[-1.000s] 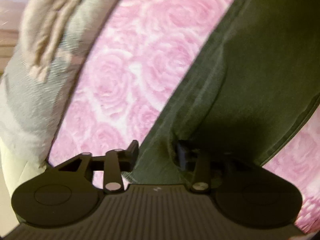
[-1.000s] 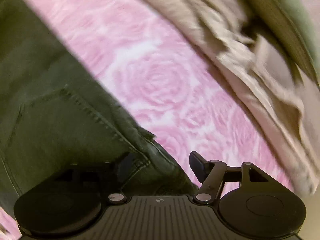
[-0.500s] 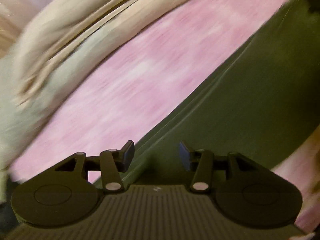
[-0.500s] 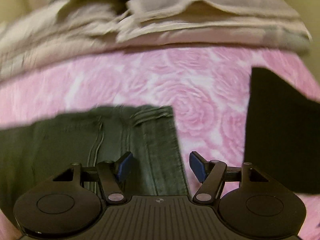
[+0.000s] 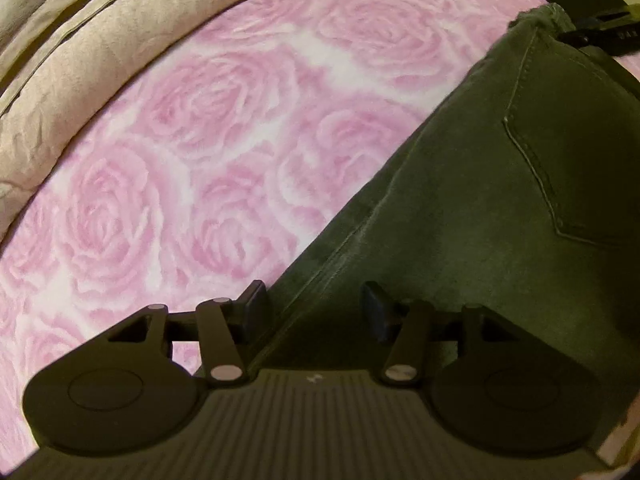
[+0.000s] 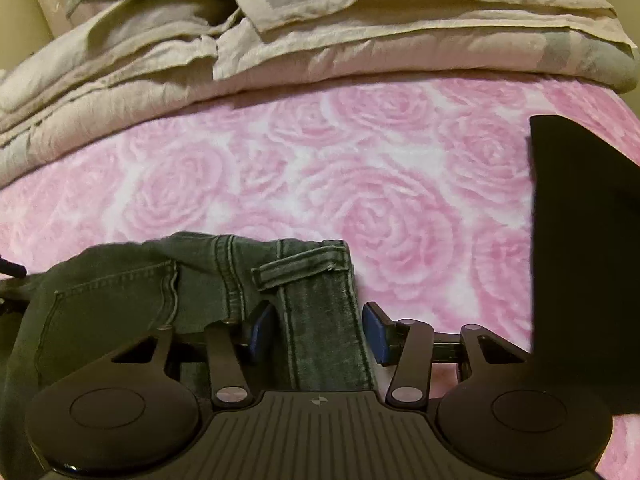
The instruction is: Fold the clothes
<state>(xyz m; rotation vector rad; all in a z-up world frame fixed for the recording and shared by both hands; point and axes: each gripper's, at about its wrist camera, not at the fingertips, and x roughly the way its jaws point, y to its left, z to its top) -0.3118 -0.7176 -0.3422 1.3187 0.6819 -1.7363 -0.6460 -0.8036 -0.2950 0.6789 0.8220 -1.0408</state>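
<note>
Dark olive-green jeans (image 5: 500,208) lie on a pink rose-patterned blanket (image 5: 208,152). In the left wrist view my left gripper (image 5: 314,310) is open, its jaws straddling the jeans' side seam, nothing pinched. In the right wrist view my right gripper (image 6: 318,330) is open over the jeans' waistband (image 6: 316,308), with a belt loop (image 6: 296,270) just ahead of it. The back pocket (image 5: 580,160) shows at the right in the left wrist view. The tip of the other gripper (image 5: 600,30) shows at the jeans' far end.
A pile of beige bedding (image 6: 320,36) lies along the far edge of the blanket and also shows in the left wrist view (image 5: 80,52). A folded black garment (image 6: 580,248) lies on the blanket at the right.
Both grippers have swung round and drawn back. The left gripper let go of the jeans and opened. The right gripper now faces the waistband and the bedding pile.
</note>
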